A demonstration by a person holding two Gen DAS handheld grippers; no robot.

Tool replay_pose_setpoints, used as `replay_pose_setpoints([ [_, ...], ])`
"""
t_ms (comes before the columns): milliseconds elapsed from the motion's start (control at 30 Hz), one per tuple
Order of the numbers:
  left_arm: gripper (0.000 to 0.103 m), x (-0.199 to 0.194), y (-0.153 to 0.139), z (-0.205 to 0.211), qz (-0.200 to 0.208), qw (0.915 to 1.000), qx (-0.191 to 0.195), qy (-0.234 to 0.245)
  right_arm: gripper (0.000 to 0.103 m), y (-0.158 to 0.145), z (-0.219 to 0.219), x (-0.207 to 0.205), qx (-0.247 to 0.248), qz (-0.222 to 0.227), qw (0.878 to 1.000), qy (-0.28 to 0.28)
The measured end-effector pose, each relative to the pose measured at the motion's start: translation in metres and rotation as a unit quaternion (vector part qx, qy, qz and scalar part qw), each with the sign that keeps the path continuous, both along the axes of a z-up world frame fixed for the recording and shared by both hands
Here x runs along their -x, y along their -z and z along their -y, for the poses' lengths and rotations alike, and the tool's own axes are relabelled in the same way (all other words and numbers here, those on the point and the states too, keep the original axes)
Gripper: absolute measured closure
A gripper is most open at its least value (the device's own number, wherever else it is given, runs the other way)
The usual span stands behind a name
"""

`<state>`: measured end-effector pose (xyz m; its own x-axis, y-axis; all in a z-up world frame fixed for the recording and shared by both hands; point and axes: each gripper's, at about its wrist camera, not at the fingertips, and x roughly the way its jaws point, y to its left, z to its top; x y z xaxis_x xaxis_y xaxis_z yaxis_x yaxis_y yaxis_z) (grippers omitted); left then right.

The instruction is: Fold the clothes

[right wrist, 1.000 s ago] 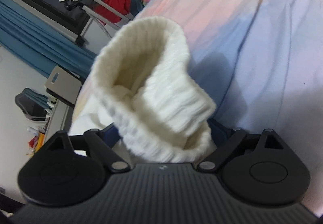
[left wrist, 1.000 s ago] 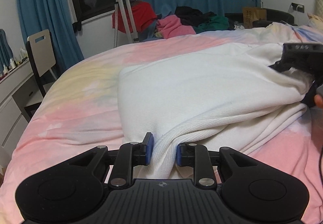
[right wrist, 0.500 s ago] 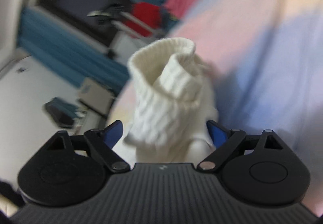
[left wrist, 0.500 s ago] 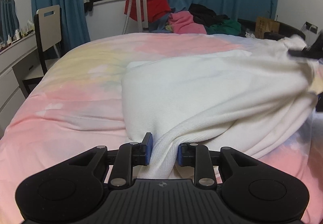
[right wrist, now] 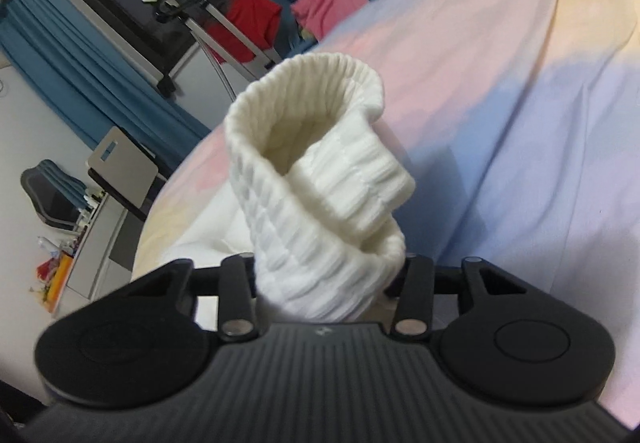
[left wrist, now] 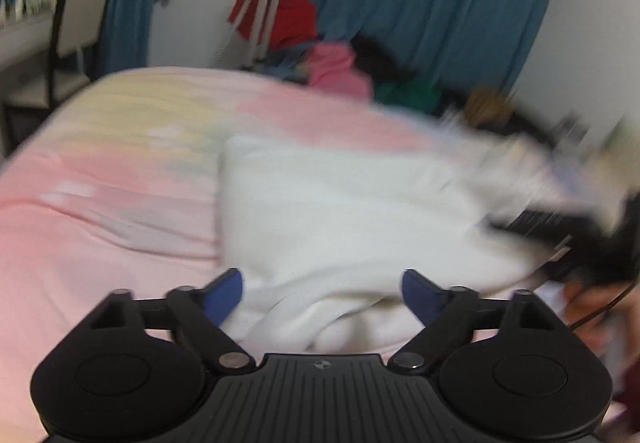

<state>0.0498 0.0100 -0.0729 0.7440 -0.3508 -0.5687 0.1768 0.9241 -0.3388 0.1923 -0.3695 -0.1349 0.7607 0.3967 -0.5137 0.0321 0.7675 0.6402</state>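
A white knit sweater lies spread on the pastel pink, yellow and blue bed sheet. My left gripper is low over its near edge. The jaws are opening wide, and the blue pads stand clear of the fold of fabric lying between them. This view is blurred by motion. In the right wrist view my right gripper is closing on the sweater's ribbed cuff. Both fingers touch the cuff, which stands up out of the jaws as an open tube above the sheet.
A pile of red, pink, black and green clothes sits at the bed's far end beside a tripod. Blue curtains hang behind. A chair and a desk stand to the left of the bed.
My left jaws sprang apart and let go of the sweater fold, and that gripper rose and rolled. My right jaws, wide before, closed in on the cuff and lifted a little.
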Motion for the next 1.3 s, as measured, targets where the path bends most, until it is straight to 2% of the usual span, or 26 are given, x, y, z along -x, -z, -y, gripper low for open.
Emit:
replay_pose_setpoints([
  [100,0.006,-0.007,0.007,-0.024,-0.019,0.9949,0.094,-0.031,0.061,-0.014,-0.006,0.003,0.009,0.023,1.000,0.004],
  [167,0.006,-0.018,0.023,-0.037,-0.049,0.9874,0.135,-0.066,0.061,-0.020,-0.009,0.003,0.011,0.044,0.999,0.004],
  [267,0.011,-0.037,0.051,-0.049,-0.105,0.9736,0.166,-0.116,0.061,-0.026,-0.009,0.006,0.015,0.072,0.997,0.001],
  [367,0.012,-0.051,0.070,-0.052,-0.142,0.9633,0.192,-0.123,0.061,-0.031,-0.011,0.011,0.032,0.092,0.995,-0.004],
  [467,0.013,-0.054,0.077,-0.053,-0.153,0.9557,0.223,-0.116,0.062,-0.035,-0.013,0.013,0.040,0.110,0.993,-0.010],
  [567,0.014,-0.053,0.074,-0.051,-0.153,0.9570,0.225,-0.102,0.062,-0.034,-0.014,0.010,0.042,0.101,0.994,-0.005],
  [633,0.014,-0.052,0.073,-0.050,-0.151,0.9591,0.219,-0.097,0.061,-0.025,-0.010,0.005,0.034,0.072,0.997,0.005],
  [700,0.015,-0.053,0.075,-0.045,-0.159,0.9628,0.198,-0.092,0.061,-0.010,-0.003,-0.001,0.021,0.036,0.999,0.015],
  [800,0.022,-0.054,0.080,-0.036,-0.164,0.9673,0.173,-0.087,0.061,0.001,0.003,-0.004,0.004,0.017,1.000,0.024],
  [1000,0.044,-0.040,0.071,-0.038,-0.133,0.9716,0.166,-0.103,0.062,-0.011,-0.010,0.007,0.029,0.051,0.998,0.013],
  [1100,0.056,-0.034,0.055,-0.042,-0.113,0.9734,0.171,-0.102,0.063,-0.021,-0.011,0.015,0.022,0.057,0.998,0.016],
  [1300,0.063,-0.019,0.003,-0.038,-0.055,0.9811,0.170,-0.073,0.064,-0.047,-0.004,0.039,-0.008,0.077,0.997,0.031],
])
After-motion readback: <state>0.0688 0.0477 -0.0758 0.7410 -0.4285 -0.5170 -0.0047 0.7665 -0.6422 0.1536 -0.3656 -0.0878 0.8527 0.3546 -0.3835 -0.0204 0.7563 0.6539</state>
